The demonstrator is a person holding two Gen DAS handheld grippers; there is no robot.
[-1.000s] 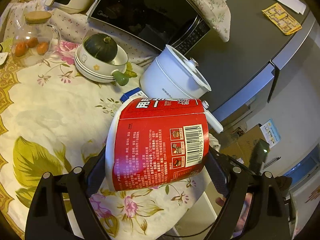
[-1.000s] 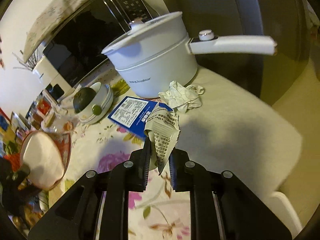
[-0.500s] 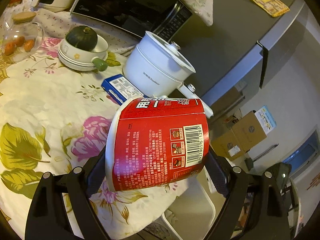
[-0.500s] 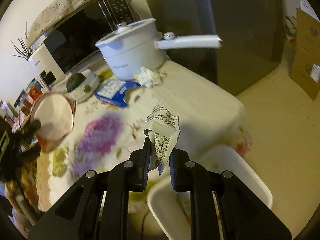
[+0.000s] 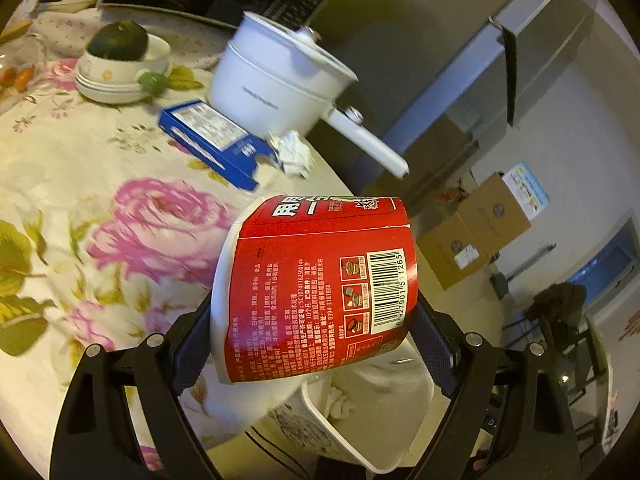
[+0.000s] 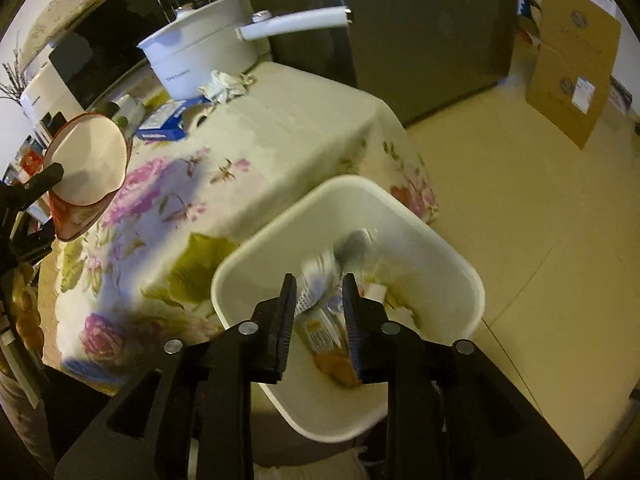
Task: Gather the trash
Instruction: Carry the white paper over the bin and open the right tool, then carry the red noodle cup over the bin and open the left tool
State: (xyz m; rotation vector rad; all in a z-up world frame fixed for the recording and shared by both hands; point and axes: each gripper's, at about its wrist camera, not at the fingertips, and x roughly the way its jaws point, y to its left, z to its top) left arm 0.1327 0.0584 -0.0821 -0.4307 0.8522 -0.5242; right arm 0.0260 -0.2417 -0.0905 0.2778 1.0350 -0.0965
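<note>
Right tongs (image 6: 318,300) opening; wrapper (image 6: 320,276) apparently dropped.

On our left gripper (image 5: 316,320) we see matte black plastic arms forked into slotted struts, round silver screws at the joints, and dark blue ribbed pads (image 5: 434,354) lining the fingers. Our right gripper (image 6: 318,304) is built alike: black angular arms, four silver screws in a row, and finely ridged finger faces.
</note>
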